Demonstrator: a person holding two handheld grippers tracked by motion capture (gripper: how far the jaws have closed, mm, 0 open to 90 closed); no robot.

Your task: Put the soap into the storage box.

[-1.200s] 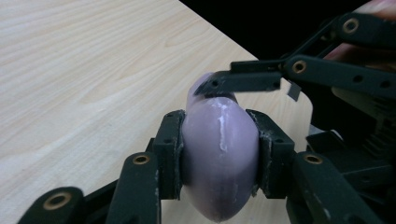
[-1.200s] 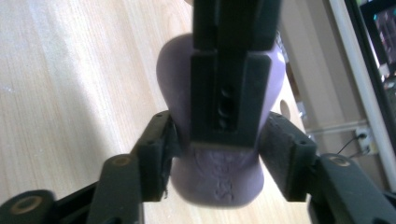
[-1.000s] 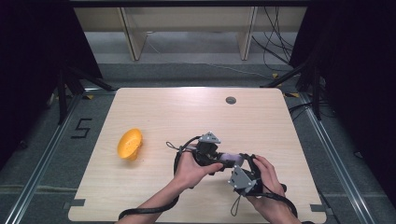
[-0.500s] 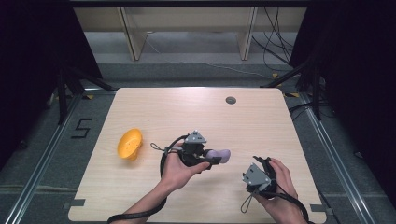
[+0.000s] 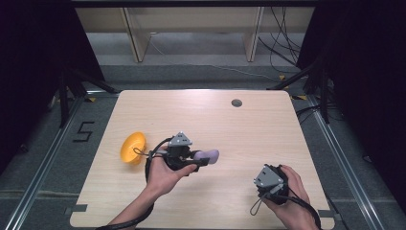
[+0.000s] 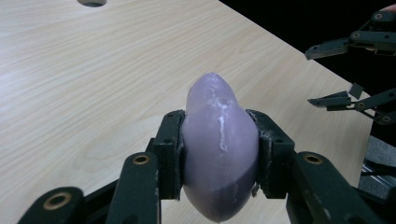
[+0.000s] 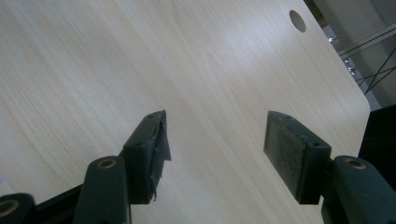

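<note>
Two grippers being worked over pale wooden table (image 5: pixel 268 129). Smooth lilac egg-shaped object (image 6: pixel 219 144) being pinched across middle by left gripper (image 5: pixel 191 160), carried above table centre, orange plastic bowl (image 5: pixel 132 147) just beside the hand. Right gripper (image 7: pixel 215 149) being held spread, empty, near front right edge. Judgement: if bowl is goal, squeeze being kept steady, object being lowered slowly into it; rounded sides likely slippery.

Wooden table (image 5: pixel 268 139) with round hole (image 5: pixel 236 102); shelving (image 5: pixel 191 28) and cables (image 5: pixel 282 48) behind.
</note>
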